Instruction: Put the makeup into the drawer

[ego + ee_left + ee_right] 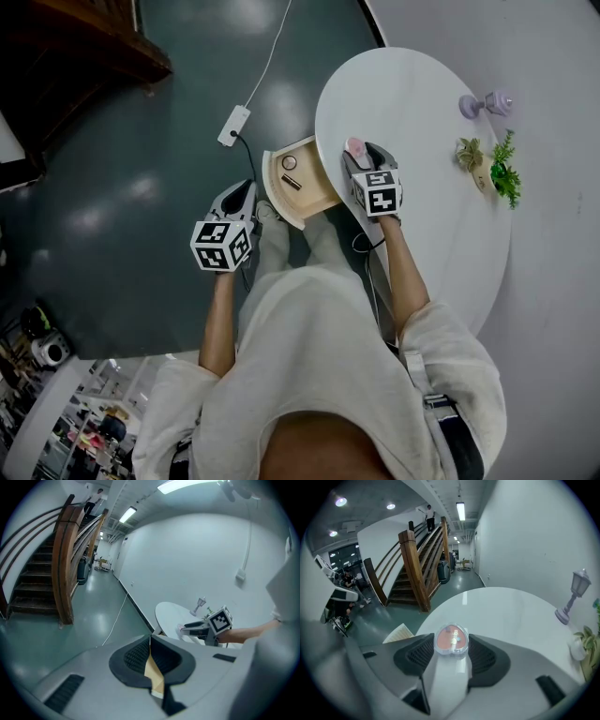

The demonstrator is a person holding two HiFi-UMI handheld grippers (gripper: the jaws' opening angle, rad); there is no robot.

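A pink heart-shaped makeup compact [451, 639] in a clear case sits between the pads of my right gripper [451, 645], which press on its two sides. In the head view this compact [355, 146] is at the near-left rim of the round white table [422, 103], with the right gripper [360, 156] over it. Just left of it, the wooden drawer [302, 199] stands pulled out, holding a small round item [289, 162] and a brown stick [292, 182]. My left gripper [247, 193] is at the drawer's left side. Its jaws [150, 656] are closed to a slit on a thin tan board of the drawer [154, 677].
A small purple lamp [486, 102] and a potted plant [495, 169] stand at the table's far right. A white power strip [233, 126] with its cable lies on the dark floor beyond the drawer. A wooden staircase [84, 47] rises at the far left.
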